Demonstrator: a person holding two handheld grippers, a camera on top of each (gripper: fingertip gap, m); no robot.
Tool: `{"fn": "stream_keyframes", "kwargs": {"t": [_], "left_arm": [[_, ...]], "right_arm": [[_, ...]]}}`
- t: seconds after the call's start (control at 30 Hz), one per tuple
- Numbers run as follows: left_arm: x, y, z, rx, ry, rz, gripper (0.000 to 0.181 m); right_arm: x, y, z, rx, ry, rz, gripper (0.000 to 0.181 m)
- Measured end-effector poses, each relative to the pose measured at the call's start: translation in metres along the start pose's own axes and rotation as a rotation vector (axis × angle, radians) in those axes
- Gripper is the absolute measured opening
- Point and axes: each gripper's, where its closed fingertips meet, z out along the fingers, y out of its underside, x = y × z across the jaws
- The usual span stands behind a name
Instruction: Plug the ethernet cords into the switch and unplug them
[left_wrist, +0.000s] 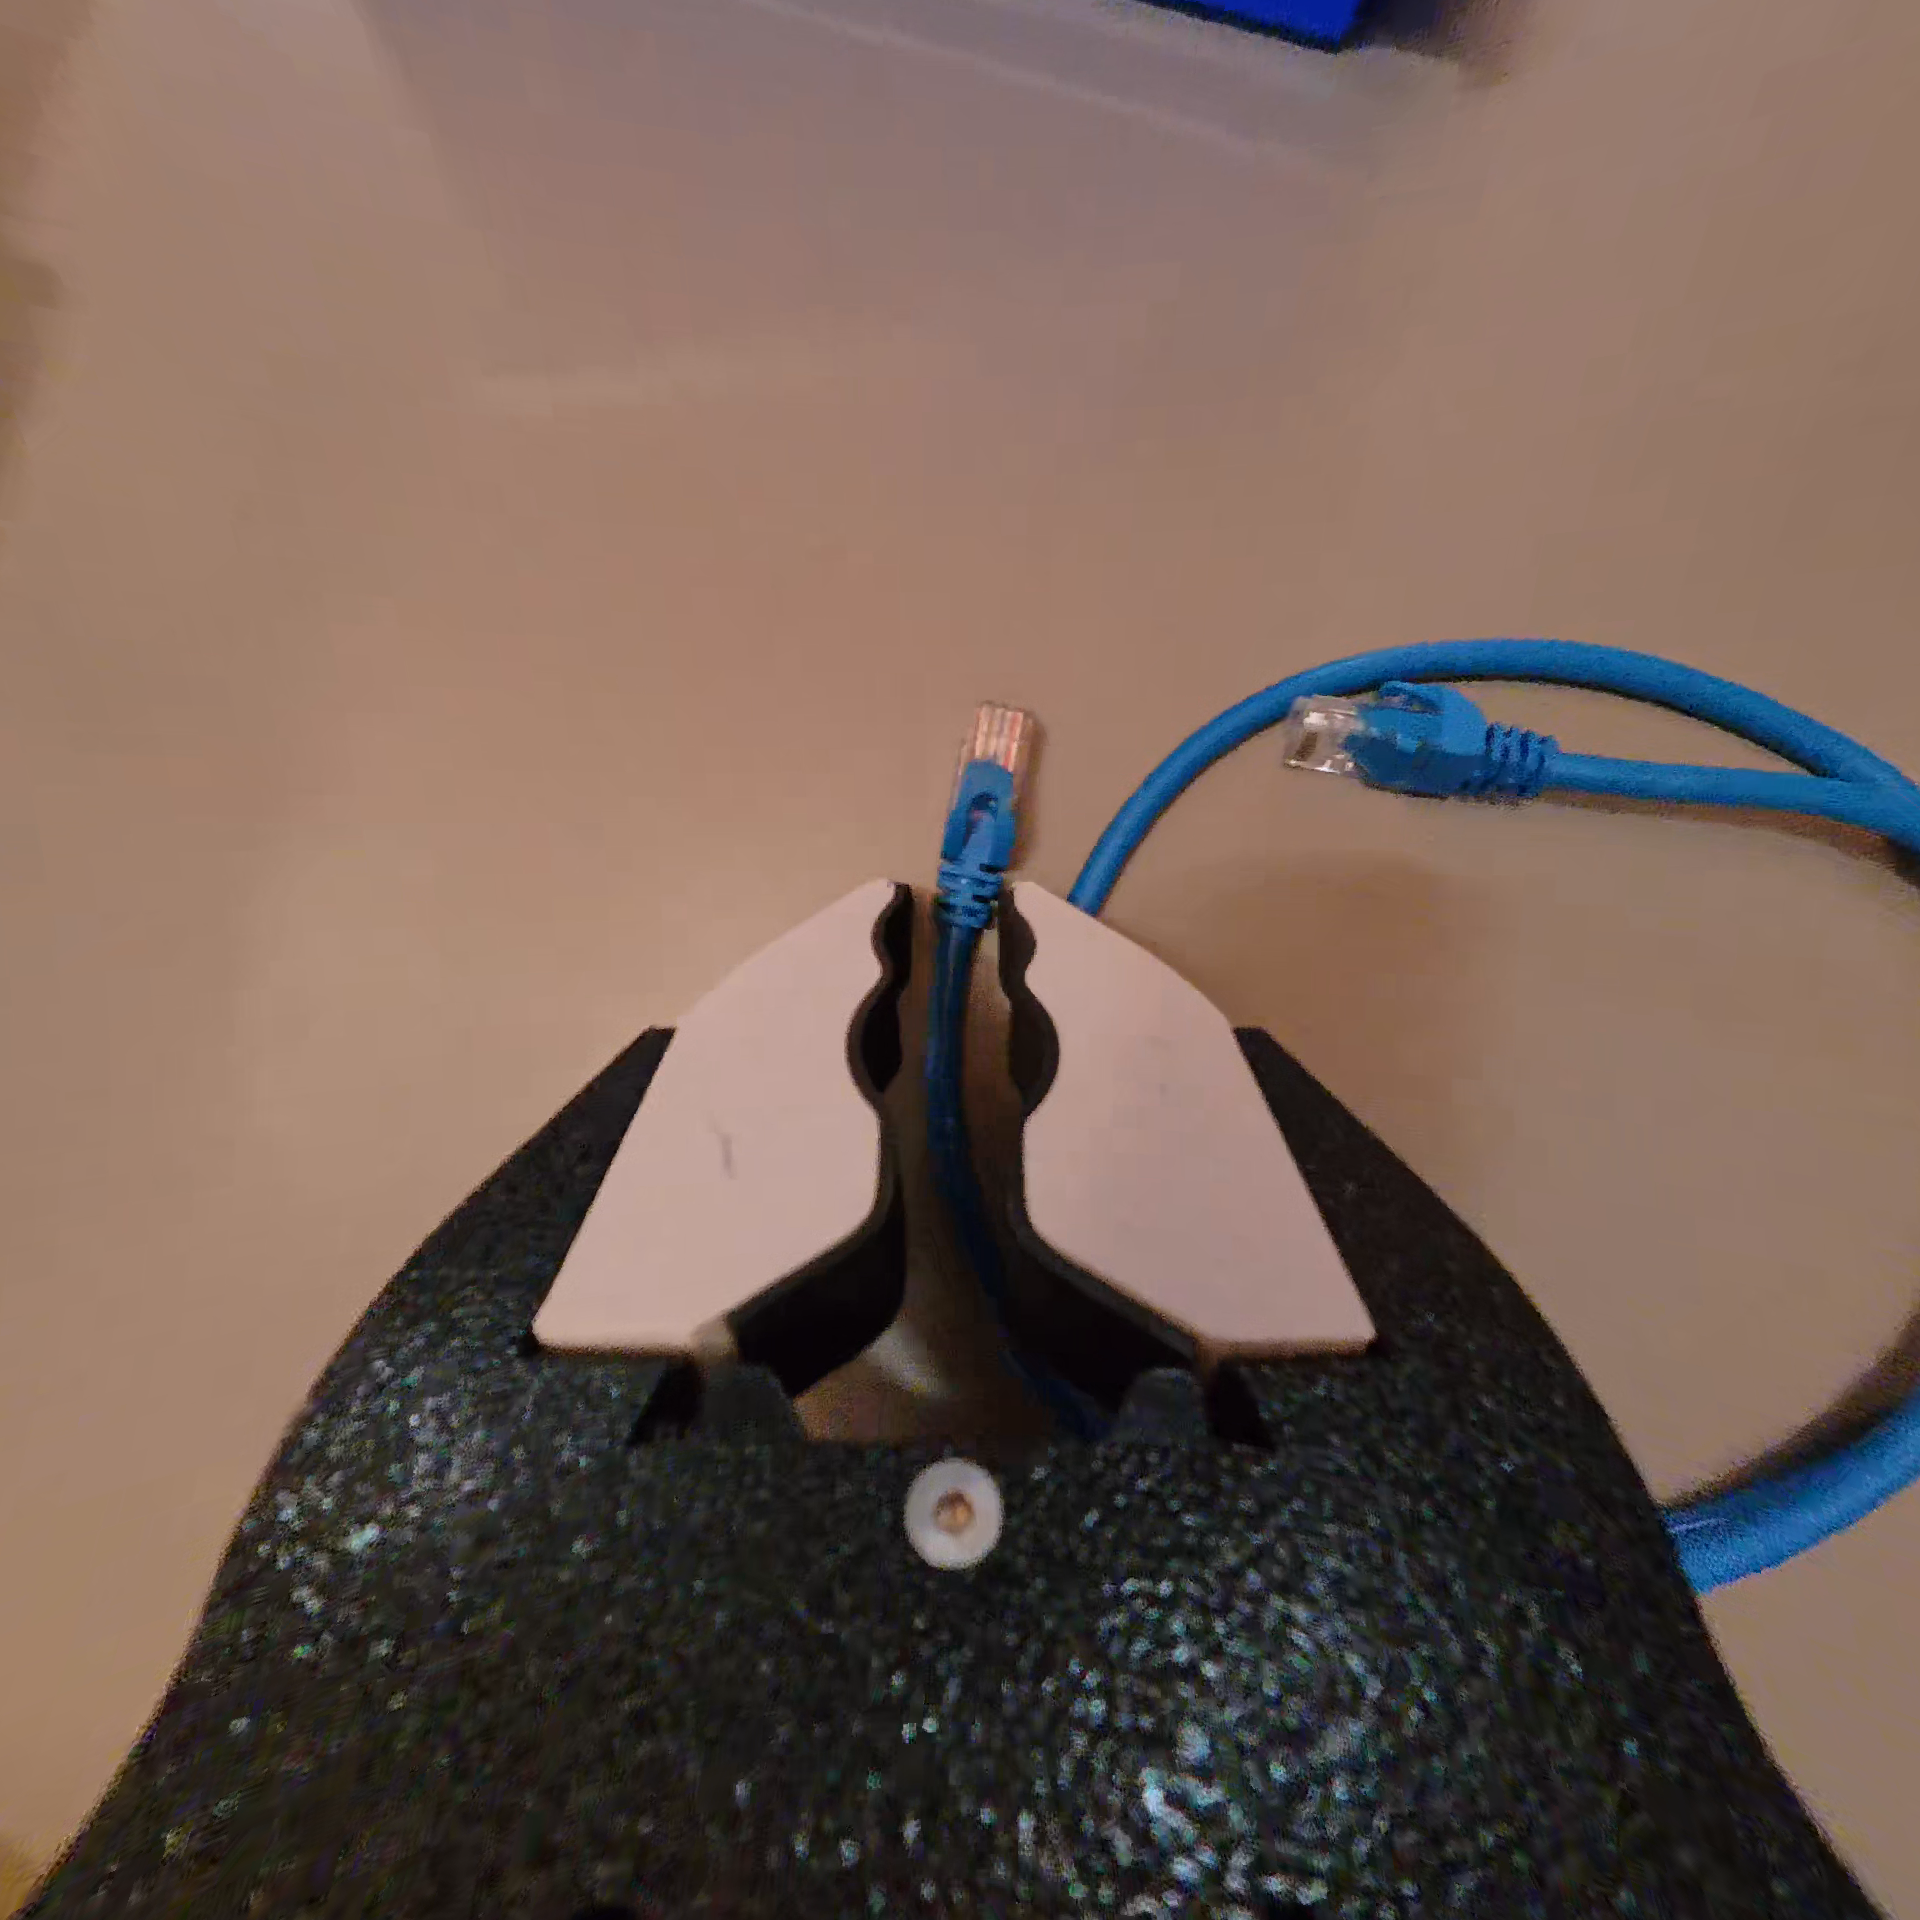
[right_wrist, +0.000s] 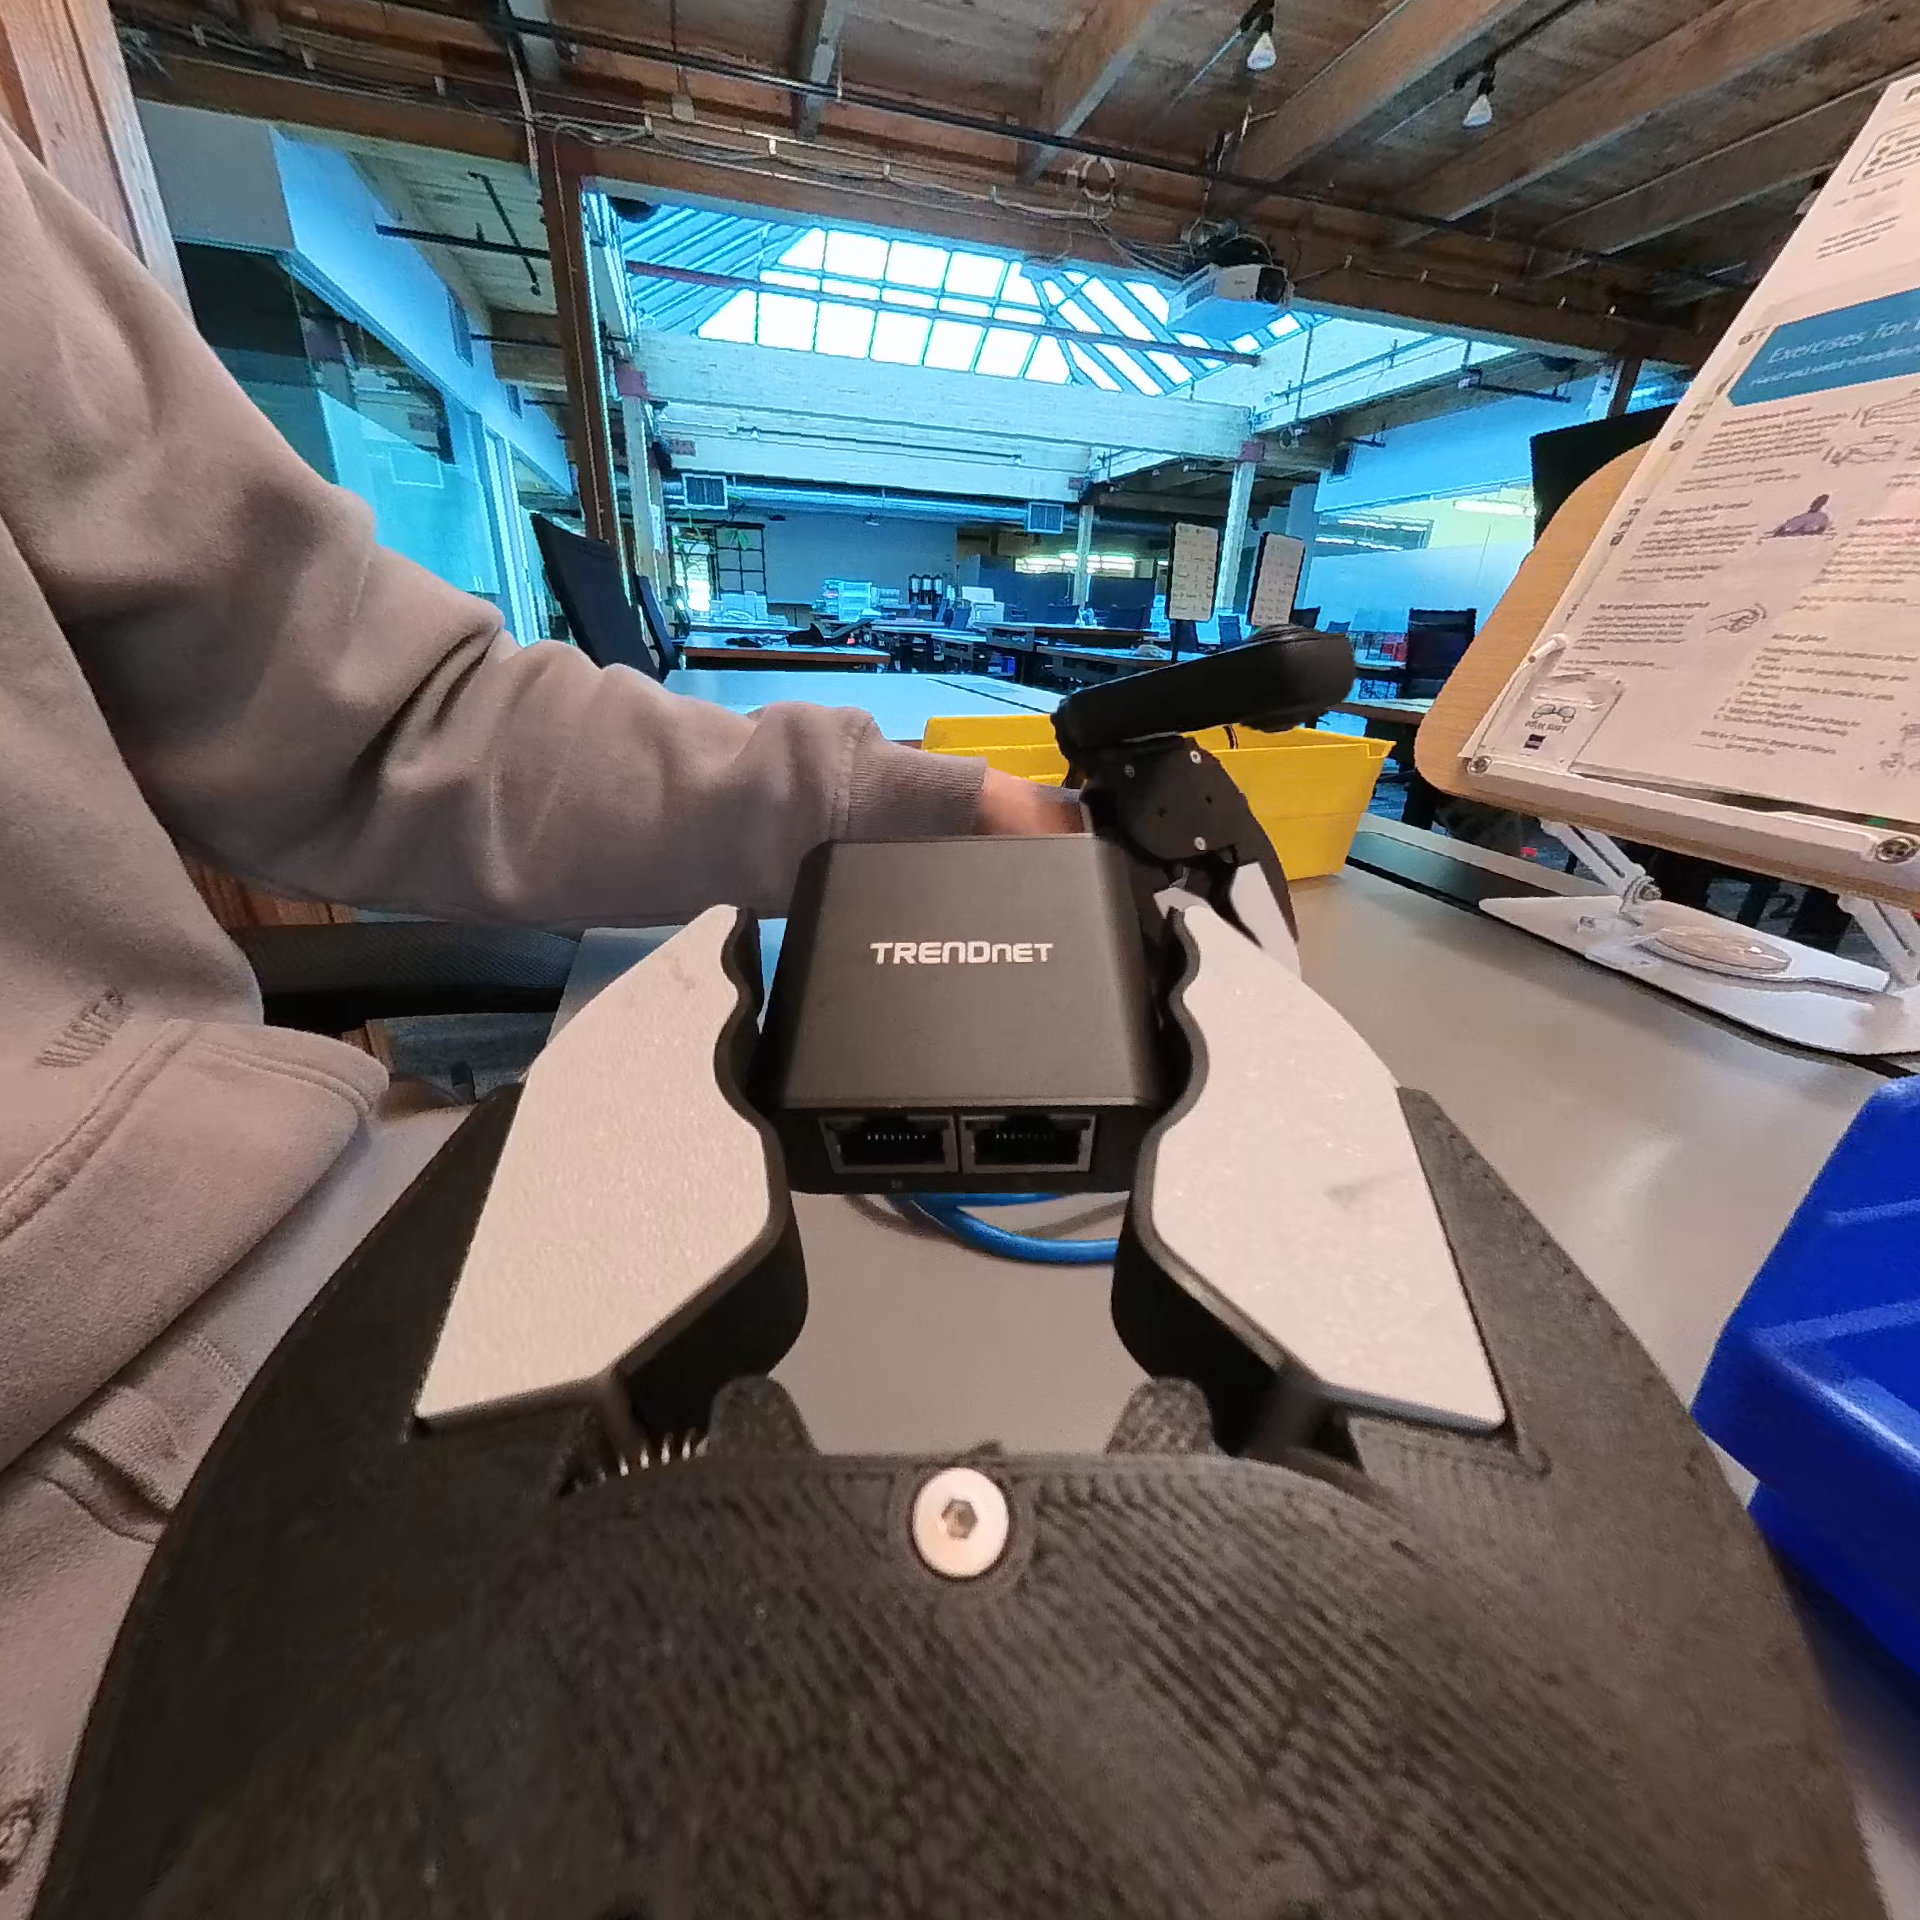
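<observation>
My left gripper (left_wrist: 954, 894) is shut on a blue ethernet cord (left_wrist: 961, 1049) just behind its plug (left_wrist: 987, 774), which sticks out past the fingertips with the clear tip pointing away, above the table. A second plug (left_wrist: 1392, 738) of a blue cord (left_wrist: 1662, 707) lies on the table to the right, its cord looping round. My right gripper (right_wrist: 961, 935) is shut on the black switch (right_wrist: 956, 987), its jaws clamping the two sides. Two empty ports (right_wrist: 961, 1141) face the camera. The left gripper (right_wrist: 1184, 790) shows behind the switch. A blue cord (right_wrist: 1013, 1236) lies under it.
A grey-sleeved arm (right_wrist: 416, 727) reaches across from the left. A yellow bin (right_wrist: 1299, 779) stands behind the switch, a blue bin (right_wrist: 1829, 1351) at the right edge, a page on a stand (right_wrist: 1714, 582) at the right. A blue object (left_wrist: 1268, 21) sits at the far table edge. The left gripper's tips are roughly 25 centimetres from the right gripper's.
</observation>
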Motion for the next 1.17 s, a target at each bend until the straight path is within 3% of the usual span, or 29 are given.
{"fn": "stream_keyframes", "kwargs": {"t": [0.03,0.27,0.37,0.6,0.77,0.9,1.17], "left_arm": [[0.001,0.0,0.0,0.0,0.004,0.016,0.011],[-0.001,-0.002,-0.001,0.094,-0.059,0.0,0.011],[0.004,0.001,-0.009,0.049,-0.081,0.073,0.01],[0.073,-0.049,-0.065,0.001,0.127,0.304,0.01],[0.126,-0.073,-0.093,-0.045,0.194,0.431,0.01],[0.152,-0.078,-0.102,-0.107,0.197,0.491,0.01],[0.167,-0.077,-0.106,-0.199,0.224,0.542,0.01]], "right_arm": [[0.0,0.0,0.0,0.001,0.002,0.001,0.073],[0.004,0.001,0.001,-0.012,0.011,0.022,0.074],[0.006,0.002,0.001,-0.018,0.021,0.038,0.074],[-0.002,0.002,0.002,-0.021,-0.014,-0.001,0.074],[0.001,0.001,0.002,-0.014,-0.004,0.011,0.074],[0.001,0.005,0.004,-0.038,0.006,0.009,0.074],[-0.003,0.021,0.016,-0.165,0.008,-0.041,0.074]]}}
